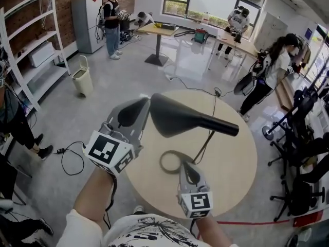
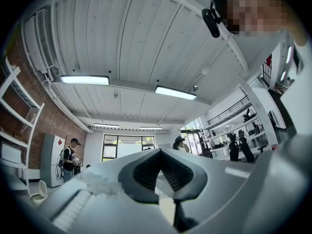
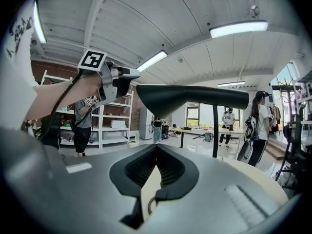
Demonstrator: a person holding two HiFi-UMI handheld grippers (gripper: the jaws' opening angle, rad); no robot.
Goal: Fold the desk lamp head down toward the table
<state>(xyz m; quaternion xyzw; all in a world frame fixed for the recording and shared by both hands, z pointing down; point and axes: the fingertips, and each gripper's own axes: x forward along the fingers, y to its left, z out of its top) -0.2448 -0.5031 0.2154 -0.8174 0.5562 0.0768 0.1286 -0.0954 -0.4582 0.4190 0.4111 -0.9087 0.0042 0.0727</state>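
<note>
A black desk lamp stands on the round table [image 1: 231, 174]. Its head [image 1: 172, 116] lies about level, high above the tabletop, on a thin stem [image 1: 208, 138] that rises from a ring base [image 1: 165, 162]. My left gripper [image 1: 146, 101] is shut and raised, its tip right at the head's left end; its own view shows only ceiling and room past the shut left gripper [image 2: 158, 150]. My right gripper [image 1: 186, 165] is shut and low at the ring base's right side. From the right gripper [image 3: 156, 146] I see the lamp head [image 3: 185, 97] overhead and the left gripper [image 3: 127, 78] beside it.
The lamp's cord [image 1: 214, 99] runs off the table's far edge to the floor. Several people stand around the room, one at the right [image 1: 270, 71] close to the table. Shelving [image 1: 31, 60] lines the left wall, and a bin [image 1: 82, 76] stands near it.
</note>
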